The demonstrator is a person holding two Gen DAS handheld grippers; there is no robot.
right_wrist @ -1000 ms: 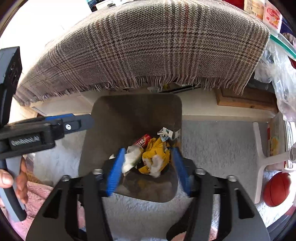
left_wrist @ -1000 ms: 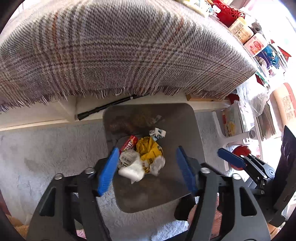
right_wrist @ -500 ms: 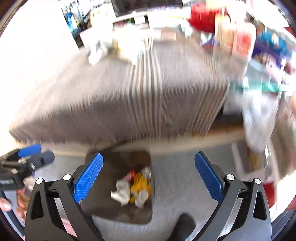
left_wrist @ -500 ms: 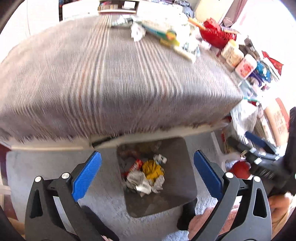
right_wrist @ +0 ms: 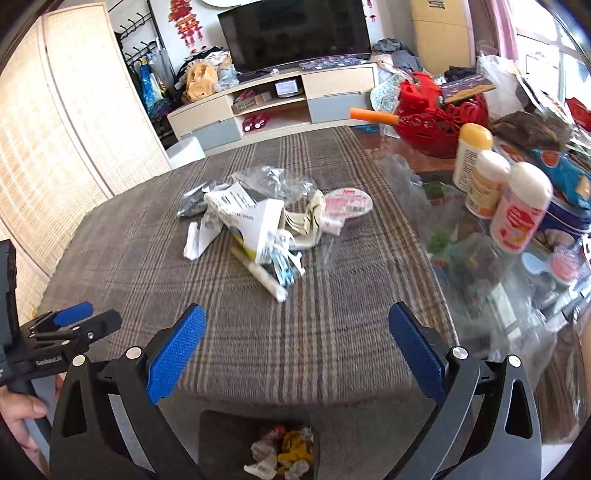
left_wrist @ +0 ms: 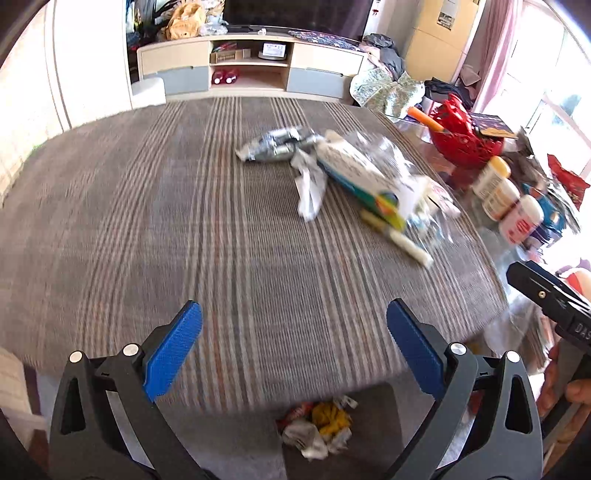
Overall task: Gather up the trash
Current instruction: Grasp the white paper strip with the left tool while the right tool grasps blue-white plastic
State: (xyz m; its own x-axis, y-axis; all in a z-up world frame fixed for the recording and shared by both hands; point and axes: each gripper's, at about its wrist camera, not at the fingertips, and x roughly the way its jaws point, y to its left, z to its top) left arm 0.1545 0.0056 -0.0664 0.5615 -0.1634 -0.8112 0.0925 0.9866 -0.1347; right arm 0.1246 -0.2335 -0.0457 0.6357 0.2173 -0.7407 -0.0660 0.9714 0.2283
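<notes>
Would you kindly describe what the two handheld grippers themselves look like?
Both the left gripper and the right gripper are black plastic clamps with triangular cut-outs, silver rivets and two fingers faced with ribbed blue pads. The left one's black body carries small white lettering, too small to read. No cables or sleeves show.

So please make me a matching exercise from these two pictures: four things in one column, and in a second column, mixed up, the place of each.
Things:
1. pile of wrappers
2. crumpled trash
3. red basket
4. television

Places:
A. in the bin on the floor, below the table edge
B. at the far wall, above the low cabinet
C. in the middle of the checked tablecloth
D. at the far right of the table, behind the bottles

Pairs: 1-C, 2-A, 3-D, 4-B
</notes>
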